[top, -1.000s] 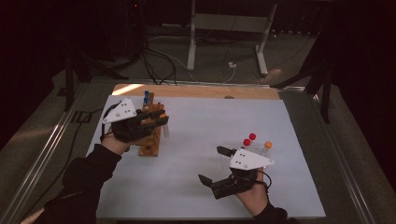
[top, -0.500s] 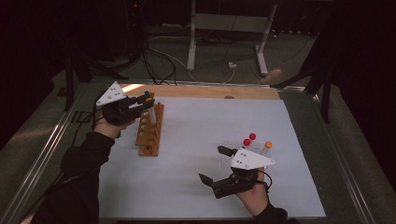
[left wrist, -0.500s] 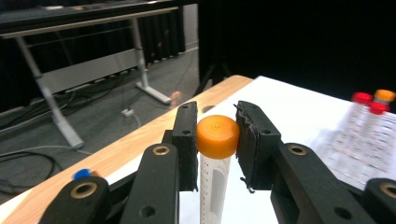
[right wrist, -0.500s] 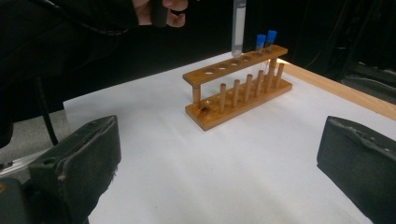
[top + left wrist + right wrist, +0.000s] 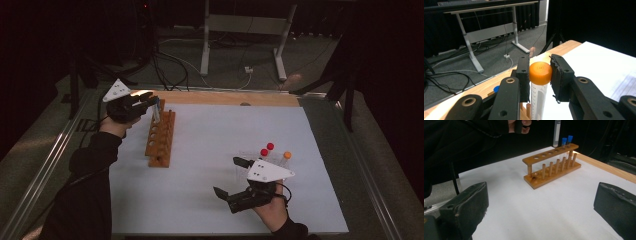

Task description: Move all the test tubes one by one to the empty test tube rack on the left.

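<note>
Left claw [image 5: 539, 75] is seen clamped on an orange-capped test tube [image 5: 540, 73], the pads pressing on the cap from both sides; the clear graduated body hangs down below the jaws. In the high view the left claw [image 5: 148, 102] is held over the far end of the wooden rack [image 5: 161, 139], with the tube [image 5: 156, 114] roughly upright, its long axis close to vertical and slightly tilted.

From the right gripper view the tube's lower end [image 5: 556, 135] is seen hanging above the rack's top bar [image 5: 550, 153], beside the two blue-capped tubes [image 5: 566, 141] already seated at the far end. The open hole next to them is judged to be the target; the tube's tip lies above it, not yet entered. Whether it is exactly over that hole cannot be told.

Right claw [image 5: 239, 179] is held wide open, nothing between the pads, low over the white tabletop [image 5: 210, 155], well apart from the rack. Just beyond it lie loose tubes with red caps [image 5: 267, 149] and one orange cap [image 5: 287, 155].

Judgement: the coming move turns on bringing the tube's axis in line with the hole, then lowering straight. The left hand is the nearer one.
</note>
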A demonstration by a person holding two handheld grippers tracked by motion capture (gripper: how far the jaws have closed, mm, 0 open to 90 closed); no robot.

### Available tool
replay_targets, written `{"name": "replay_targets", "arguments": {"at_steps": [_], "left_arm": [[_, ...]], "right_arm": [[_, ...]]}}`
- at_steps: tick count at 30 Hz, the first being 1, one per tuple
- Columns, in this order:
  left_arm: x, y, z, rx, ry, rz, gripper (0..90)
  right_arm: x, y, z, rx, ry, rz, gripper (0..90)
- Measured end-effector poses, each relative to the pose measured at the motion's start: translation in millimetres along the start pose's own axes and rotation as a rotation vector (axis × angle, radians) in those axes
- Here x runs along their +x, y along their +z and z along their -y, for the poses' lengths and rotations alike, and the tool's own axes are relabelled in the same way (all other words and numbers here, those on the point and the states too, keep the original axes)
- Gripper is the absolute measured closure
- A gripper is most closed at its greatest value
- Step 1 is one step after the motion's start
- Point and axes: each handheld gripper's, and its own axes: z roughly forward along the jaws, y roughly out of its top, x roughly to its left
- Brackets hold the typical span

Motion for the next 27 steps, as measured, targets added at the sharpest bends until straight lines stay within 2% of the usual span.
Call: {"name": "replay_targets", "arguments": {"at_steps": [5,13,16,27], "left_arm": [[7.3,7.3,4.8,0.002,-0.021,-0.022,71.7],[12.5,16.7,16.1,0.031,-0.025,-0.051,71.7],[14.9,17.7,20.5,0.021,-0.046,-0.052,71.7],[13.6,26.5,38.1,0.053,-0.056,-0.051,71.7]], "right_arm": [[-0.7,-0.6,0.6,0.001,-0.001,-0.003,0.0],[-1.1,-1.1,2.3,0.004,0.004,-0.009,0.0],[-1.5,-1.0,2.5,0.006,0.004,-0.011,0.0],[-0.7,-0.2,2.6,0.006,0.002,-0.018,0.0]]}}
